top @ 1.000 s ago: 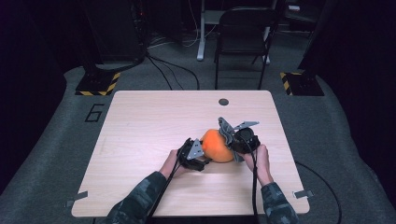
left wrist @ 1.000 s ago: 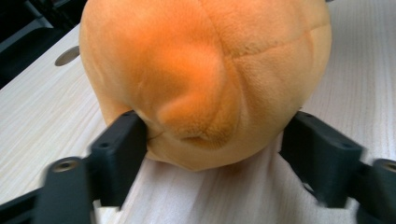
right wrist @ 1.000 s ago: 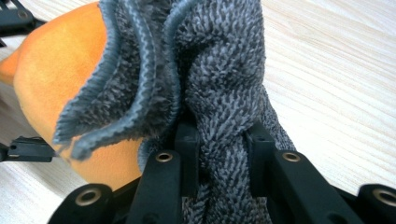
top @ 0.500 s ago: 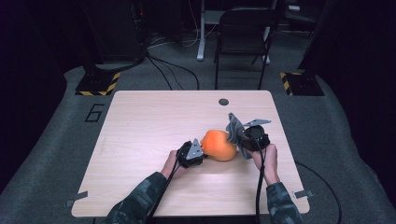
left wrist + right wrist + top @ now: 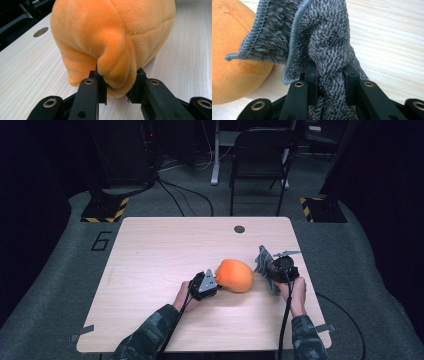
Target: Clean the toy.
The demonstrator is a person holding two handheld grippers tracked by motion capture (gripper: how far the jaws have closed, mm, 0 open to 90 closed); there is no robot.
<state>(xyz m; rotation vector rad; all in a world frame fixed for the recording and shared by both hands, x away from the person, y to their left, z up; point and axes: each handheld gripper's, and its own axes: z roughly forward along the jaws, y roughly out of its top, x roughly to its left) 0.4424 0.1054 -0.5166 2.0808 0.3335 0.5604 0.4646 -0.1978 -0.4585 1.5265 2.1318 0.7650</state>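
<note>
the orange toy (image 5: 112, 37) is soft short-pile plush, matt, with stitched seams. right of the toy, the grey cloth (image 5: 324, 45) is rough looped terry with a corded hem. beneath it, the desk (image 5: 150, 250) shows pale matt woodgrain. black matt plastic fingers (image 5: 101, 85).

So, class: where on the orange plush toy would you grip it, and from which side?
Grip the small protruding nub on the orange plush toy, approaching level from its left end; the body is too wide and round. The left gripper pinches that nub there.

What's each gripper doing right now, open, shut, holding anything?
Left gripper: jaws have just closed, pinching a nub of the orange plush toy on the table.
Right gripper: shut on the grey cloth, beside the toy.
</note>
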